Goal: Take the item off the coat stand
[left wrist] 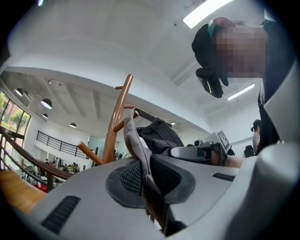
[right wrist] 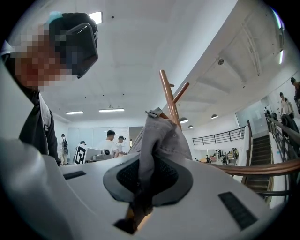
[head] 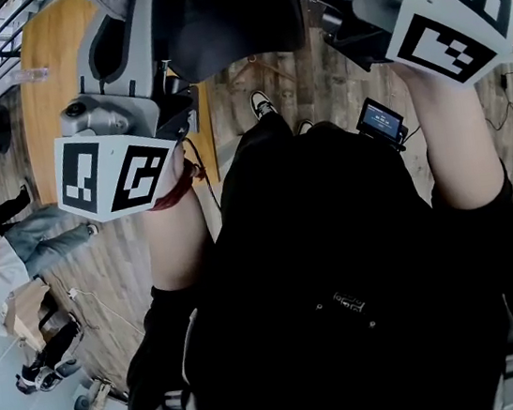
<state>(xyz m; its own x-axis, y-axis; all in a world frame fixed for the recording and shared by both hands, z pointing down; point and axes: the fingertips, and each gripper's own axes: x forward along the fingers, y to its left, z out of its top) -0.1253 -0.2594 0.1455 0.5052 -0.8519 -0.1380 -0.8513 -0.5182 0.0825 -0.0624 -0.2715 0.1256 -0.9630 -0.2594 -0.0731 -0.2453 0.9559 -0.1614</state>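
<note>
Jaws of the left gripper are nearly together, pinching a fold of the grey fabric garment; jaws of the right gripper sit the same, narrow, clamped on another fold of that garment. Garment runs from each pair of jaws up and forward to the brown wooden coat stand, so the stand lies beyond the cloth, not between the grippers. In the left gripper view the pole leans a bit left of the pinched fold, with a peg near the cloth's top edge. In the right gripper view the pole rises just behind the collar. Collar looks draped against the pole and pegs, but whether it is hooked on one I cannot tell. Stand's long axis is close to upright, and the garment is spread sideways between the two grips. Neither hand is clearly nearer; both hold level at about the same reach. Judgement: item is gripped but not yet off the stand. The next move likely needs both grippers to lift together, up the pole line, then pull back toward the person. An uneven lift could snag the collar on a peg.
</note>
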